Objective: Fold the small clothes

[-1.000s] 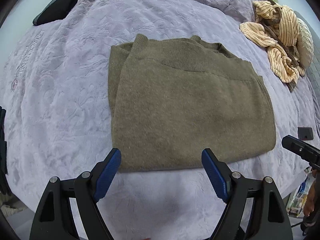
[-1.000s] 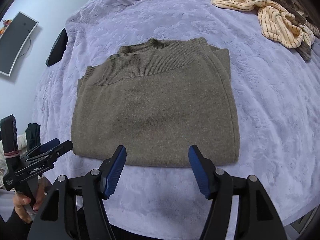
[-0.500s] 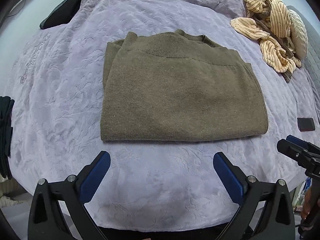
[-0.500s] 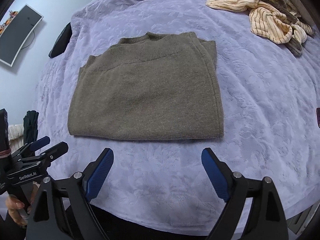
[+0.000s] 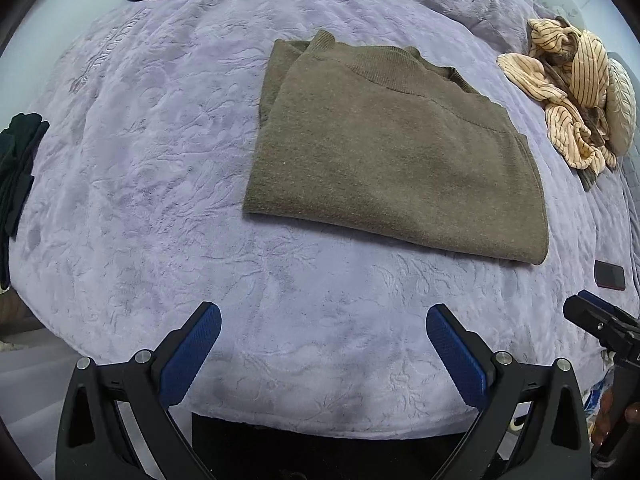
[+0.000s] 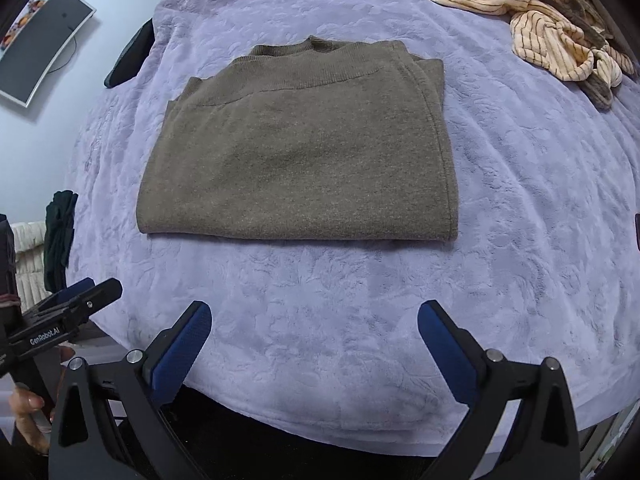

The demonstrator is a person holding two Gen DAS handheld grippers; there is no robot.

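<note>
An olive-brown sweater (image 5: 392, 160) lies folded into a flat rectangle on the lavender bed cover (image 5: 140, 160), ribbed hem on top at the far side. My left gripper (image 5: 320, 316) hovers open over bare cover, short of the sweater's near fold, with nothing between its blue pads. The right wrist view shows the same sweater (image 6: 300, 152) ahead of my right gripper (image 6: 314, 310). Its jaws are still opening wide and nothing is between them. The left gripper's fingers (image 6: 80, 300) show at that view's left edge, held by a hand.
A pile of cream striped clothes (image 5: 568, 92) lies at the far right, beside a pillow (image 5: 620, 112). A dark phone (image 5: 609, 275) rests near the bed's right edge. Dark garments (image 5: 16, 160) hang off the left side. The bed's front edge runs just below both grippers.
Both grippers have drawn back from the sweater's near edge toward the front of the bed, and their jaws have spread wider. The sweater has not moved.
</note>
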